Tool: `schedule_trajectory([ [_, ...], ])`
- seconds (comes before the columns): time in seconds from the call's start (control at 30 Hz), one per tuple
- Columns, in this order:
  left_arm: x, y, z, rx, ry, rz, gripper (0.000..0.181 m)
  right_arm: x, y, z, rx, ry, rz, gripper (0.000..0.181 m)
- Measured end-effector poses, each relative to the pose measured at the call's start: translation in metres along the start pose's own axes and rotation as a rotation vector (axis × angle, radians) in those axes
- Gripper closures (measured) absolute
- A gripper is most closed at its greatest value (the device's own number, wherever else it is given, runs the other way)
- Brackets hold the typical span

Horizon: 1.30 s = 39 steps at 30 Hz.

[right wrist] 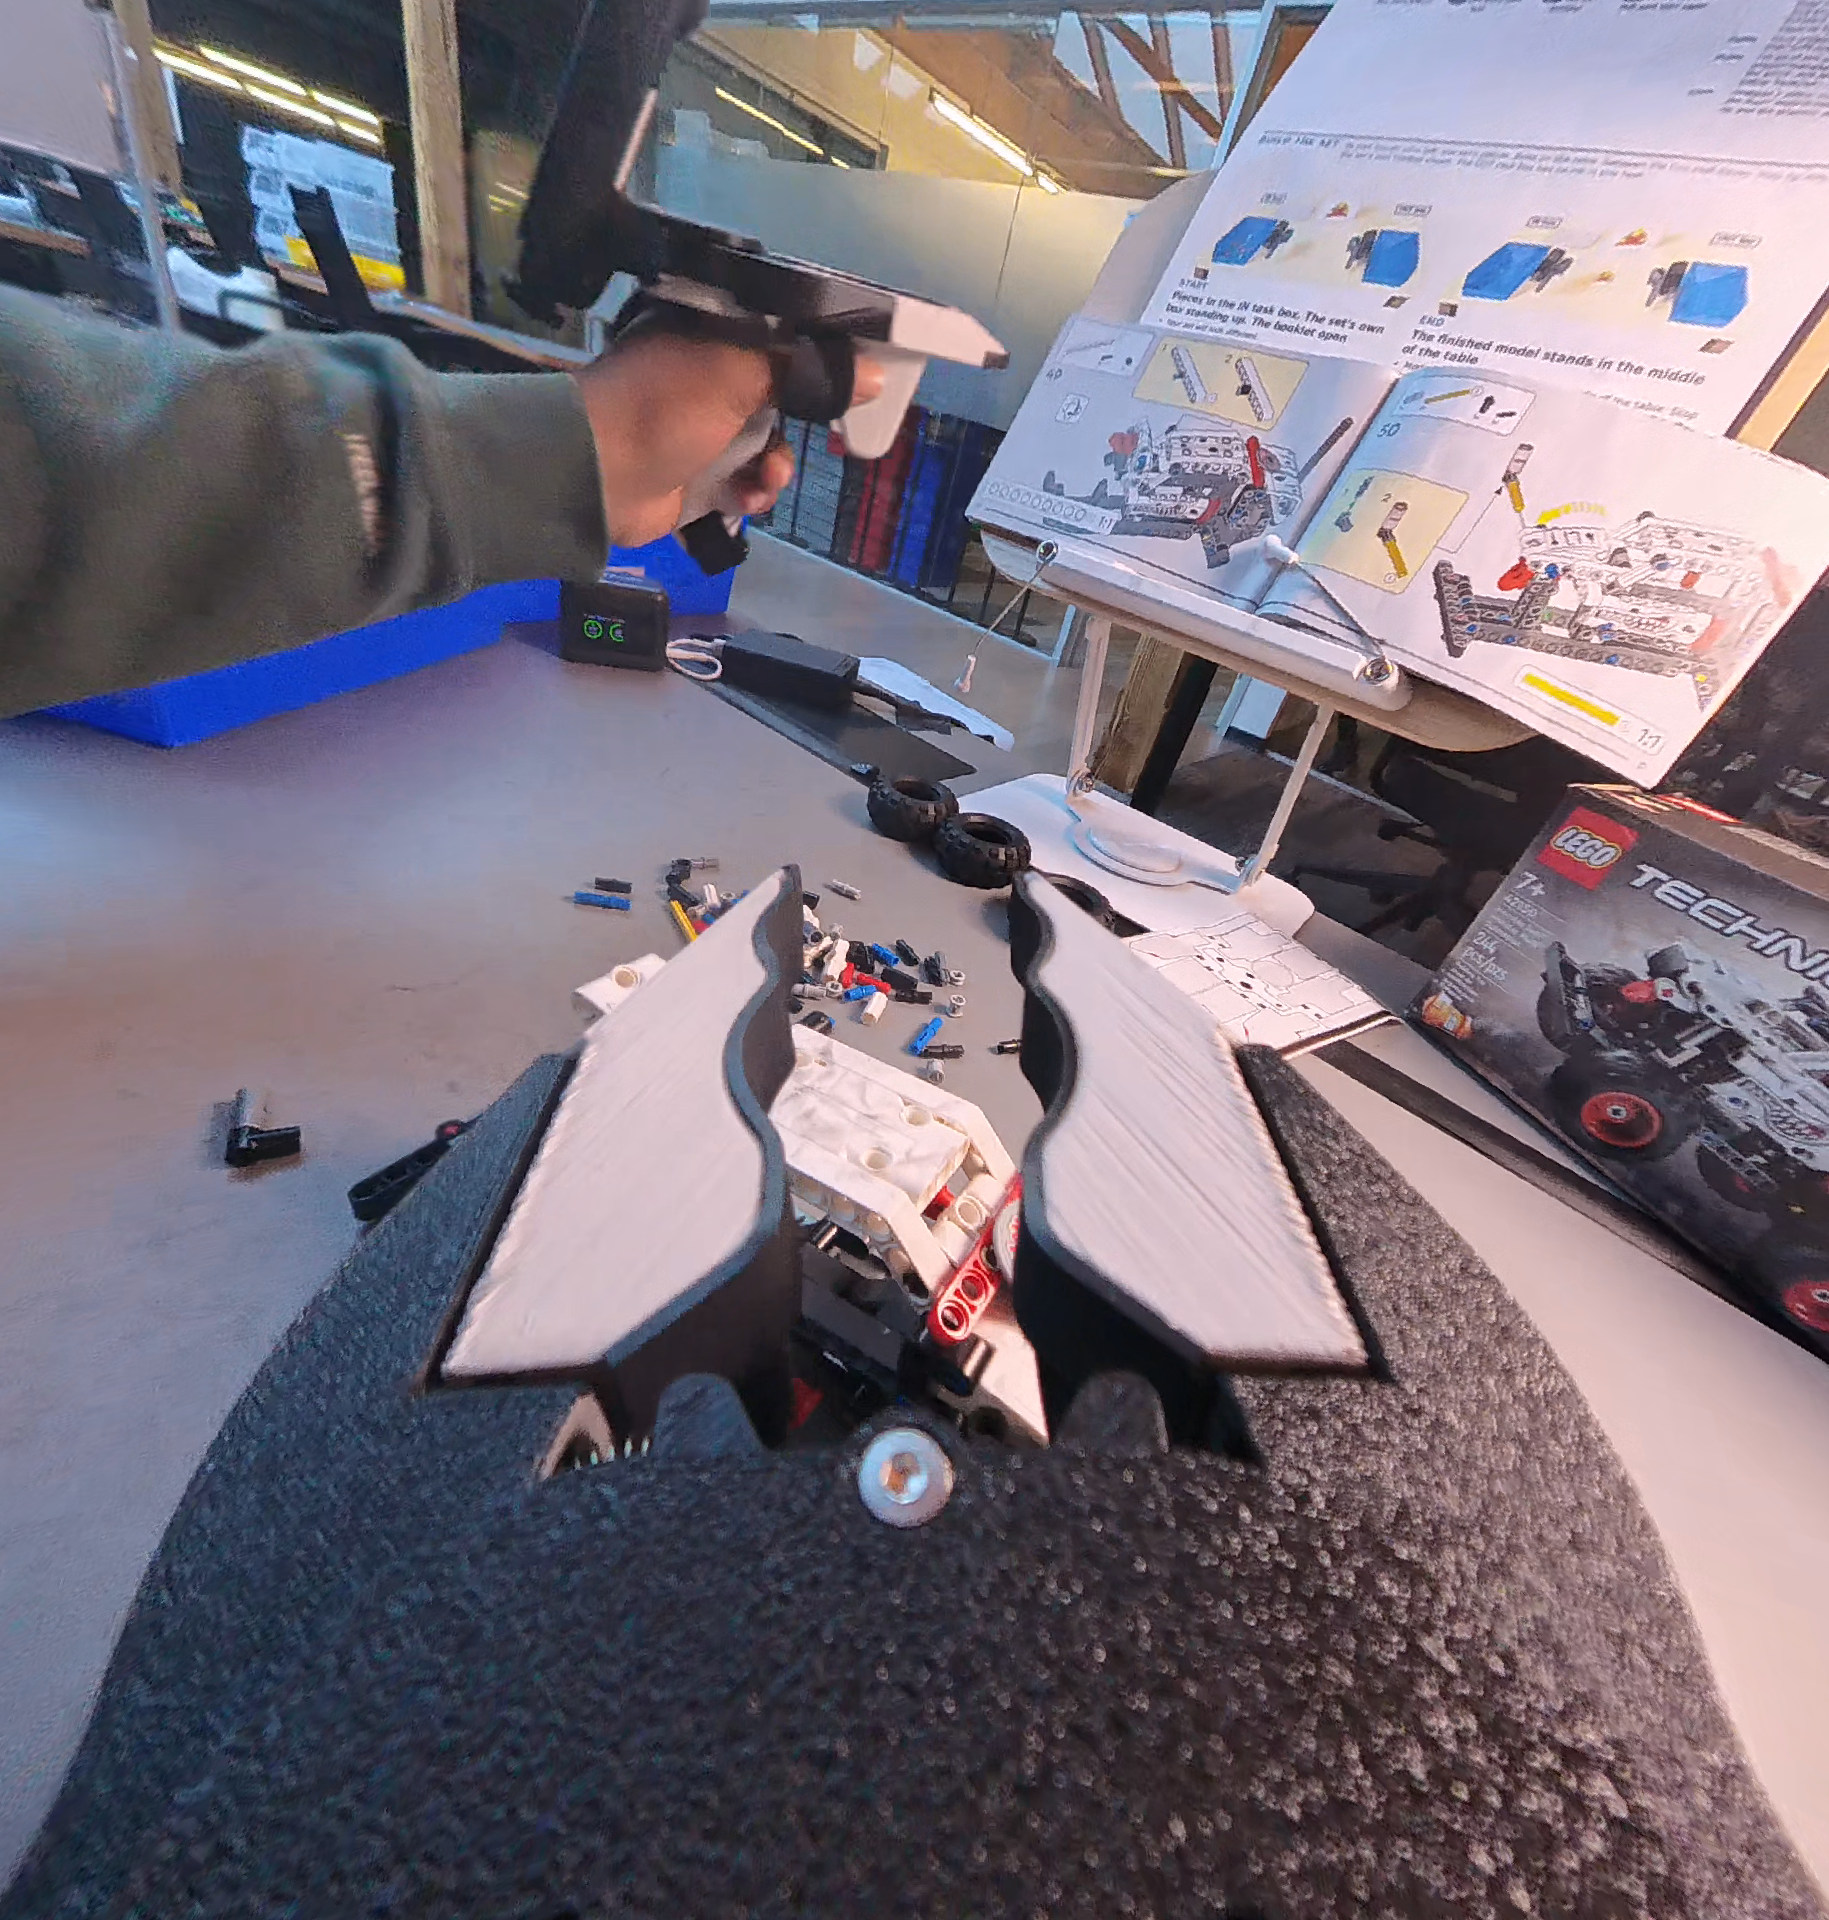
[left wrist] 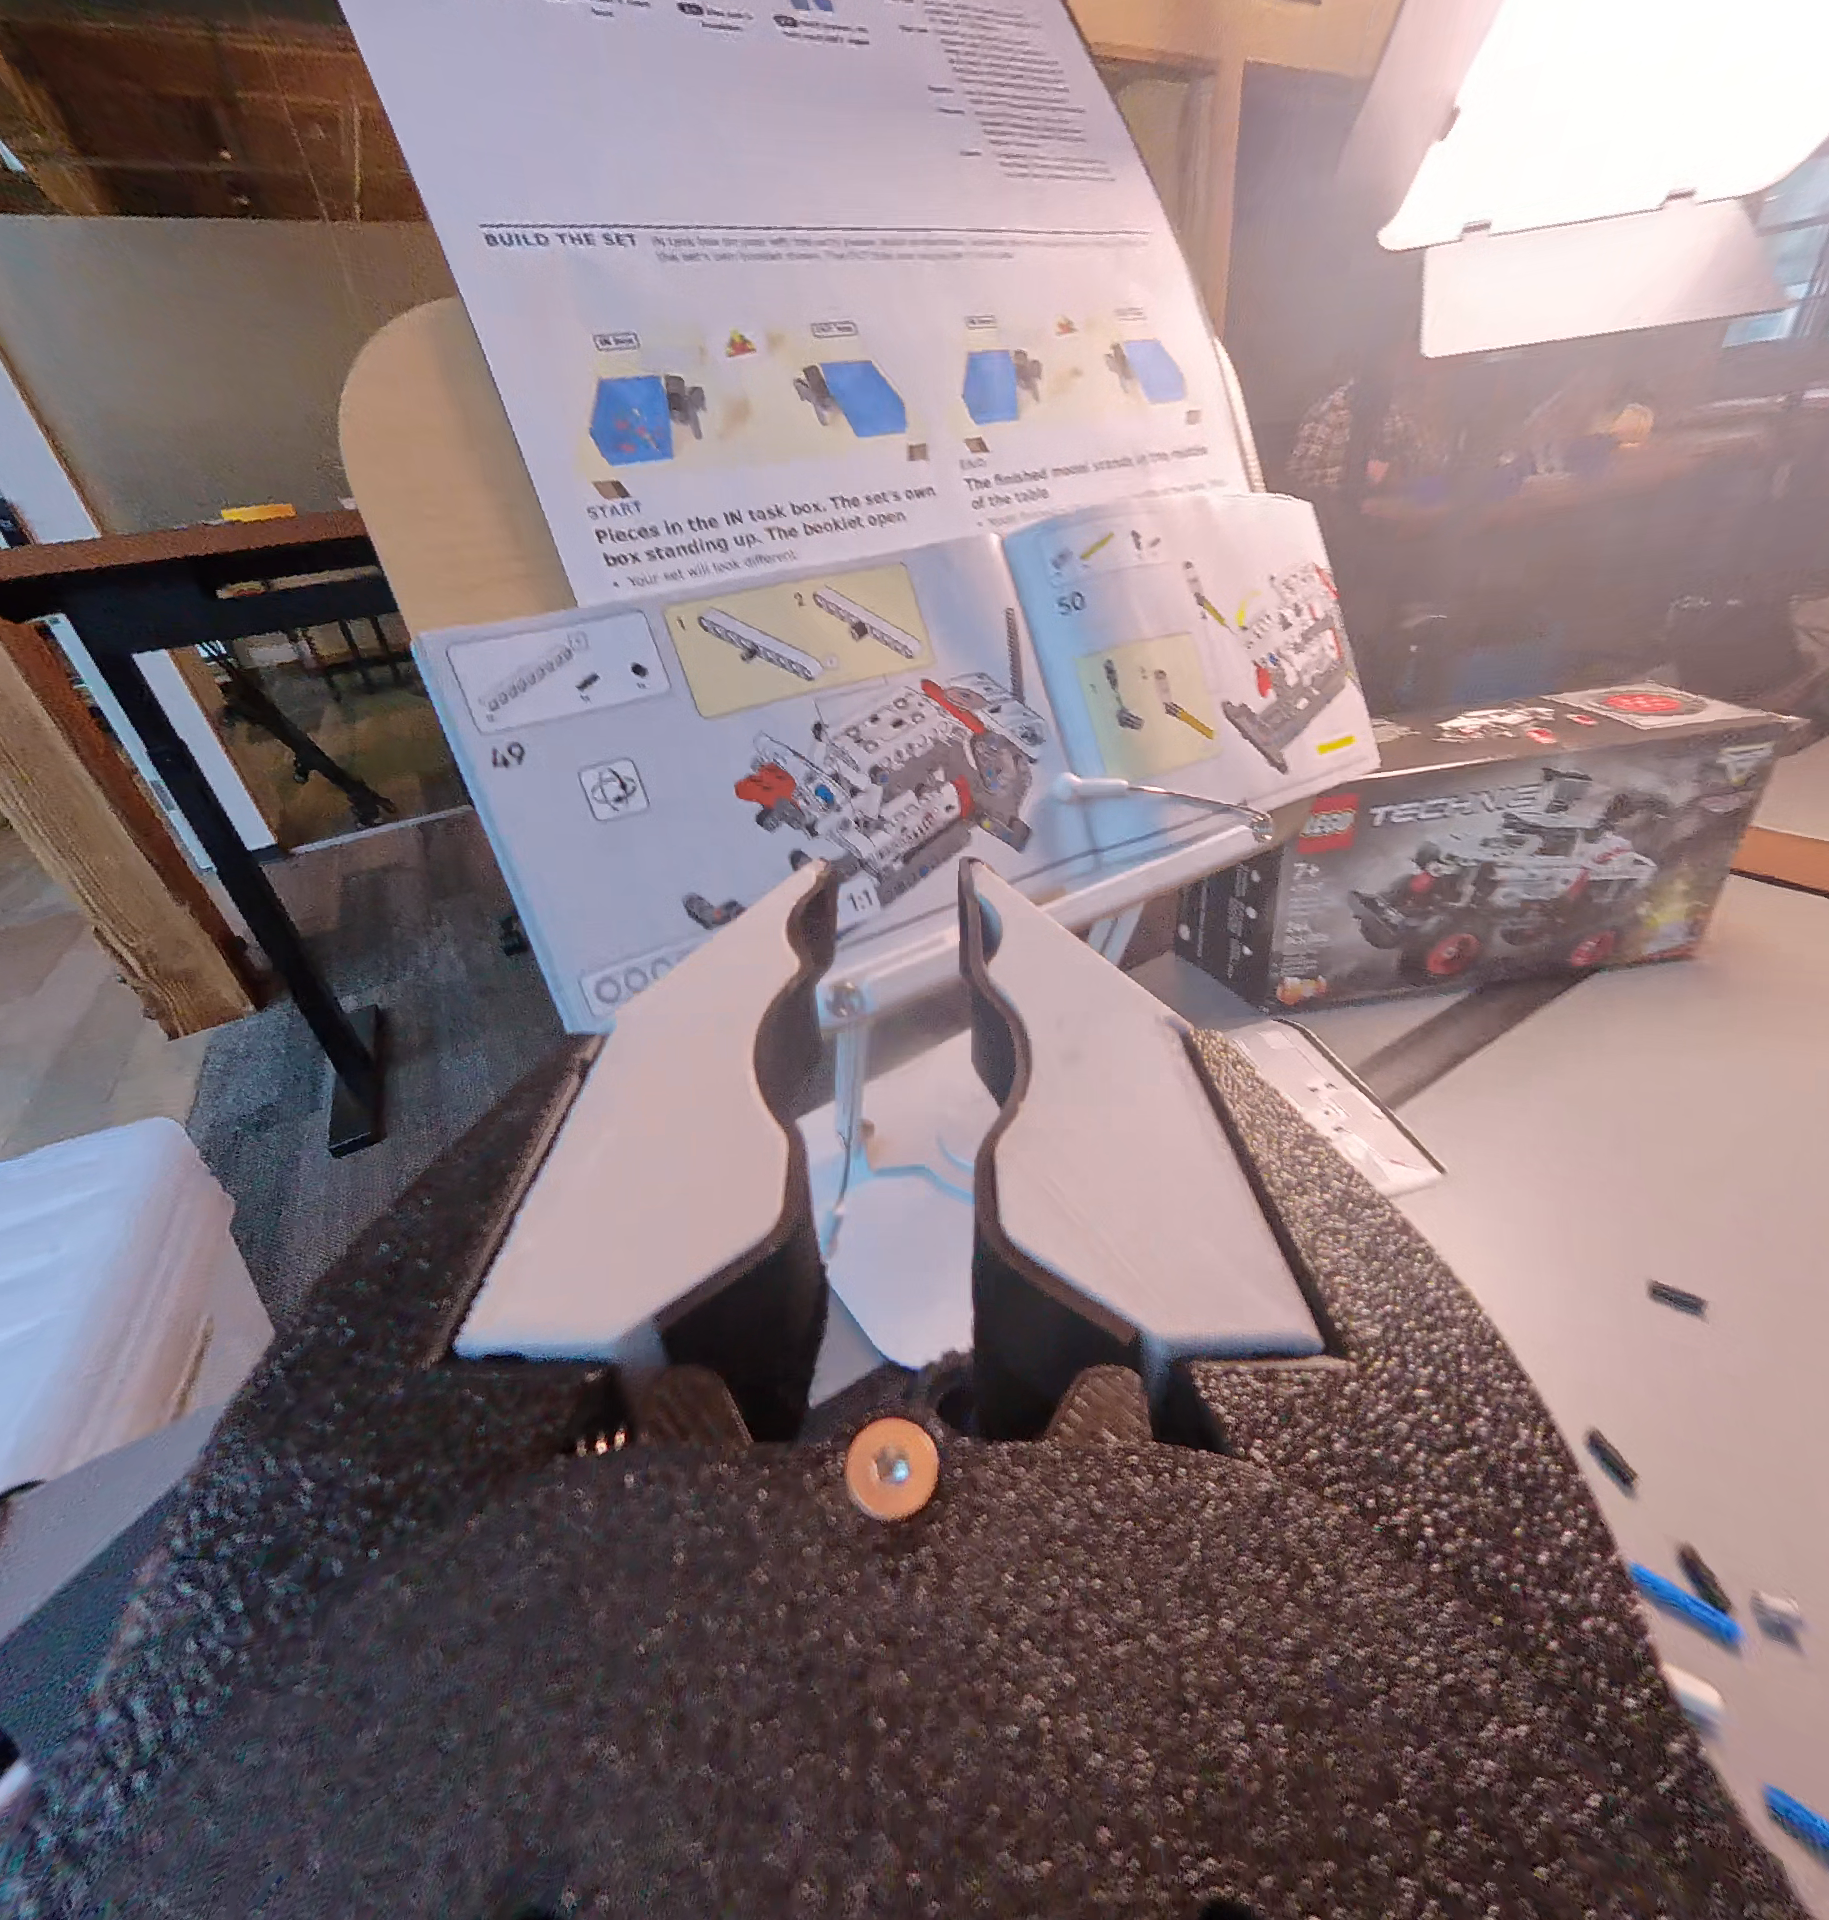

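My right gripper (right wrist: 905,894) is shut on a partly built white, black and red brick model (right wrist: 889,1164), which fills the gap between its jaws low over the grey table (right wrist: 266,935). Loose small pieces (right wrist: 868,966) lie just beyond the fingertips. My left gripper (left wrist: 894,883) is open and empty, raised and pointing at the open instruction booklet (left wrist: 785,748) on its white stand (left wrist: 858,1039). In the right wrist view the left gripper (right wrist: 920,343) is held up in a hand, left of the booklet (right wrist: 1409,499).
The set's box (right wrist: 1699,1018) stands at the right, also in the left wrist view (left wrist: 1492,852). Two black tyres (right wrist: 941,826) lie by the stand base (right wrist: 1128,831). A blue bin (right wrist: 318,665), a black device (right wrist: 616,621) and a black angle piece (right wrist: 255,1132) are at the left. One gripper's finger ends stand about 35 centimeters off the other's.
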<state>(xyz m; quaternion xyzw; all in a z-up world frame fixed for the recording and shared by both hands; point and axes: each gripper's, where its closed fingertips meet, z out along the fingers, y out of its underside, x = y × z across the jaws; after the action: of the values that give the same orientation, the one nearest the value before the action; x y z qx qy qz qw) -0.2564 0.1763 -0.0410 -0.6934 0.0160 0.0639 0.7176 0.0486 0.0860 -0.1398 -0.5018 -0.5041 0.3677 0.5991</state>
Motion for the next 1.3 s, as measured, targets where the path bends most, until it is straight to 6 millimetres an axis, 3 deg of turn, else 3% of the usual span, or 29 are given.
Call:
schedule_trajectory([
  [0.17, -0.025, -0.009, 0.050, -0.003, -0.026, 0.007, 0.160, 0.007, -0.002, -0.002, 0.020, 0.004, 0.039, 0.142],
  [0.37, -0.036, 0.006, 0.078, -0.038, -0.033, 0.003, 0.164, 0.012, 0.002, -0.002, 0.014, 0.008, 0.085, 0.143],
  [0.57, -0.020, 0.030, 0.084, -0.052, 0.032, -0.034, 0.176, 0.010, 0.010, 0.002, -0.017, -0.006, 0.086, 0.144],
  [0.8, -0.012, 0.044, 0.089, -0.092, 0.054, 0.002, 0.179, 0.012, 0.015, 0.003, -0.037, 0.000, 0.091, 0.144],
  [1.3, -0.013, 0.051, 0.098, -0.110, 0.044, 0.019, 0.181, 0.007, 0.022, 0.005, -0.071, -0.023, 0.085, 0.144],
])
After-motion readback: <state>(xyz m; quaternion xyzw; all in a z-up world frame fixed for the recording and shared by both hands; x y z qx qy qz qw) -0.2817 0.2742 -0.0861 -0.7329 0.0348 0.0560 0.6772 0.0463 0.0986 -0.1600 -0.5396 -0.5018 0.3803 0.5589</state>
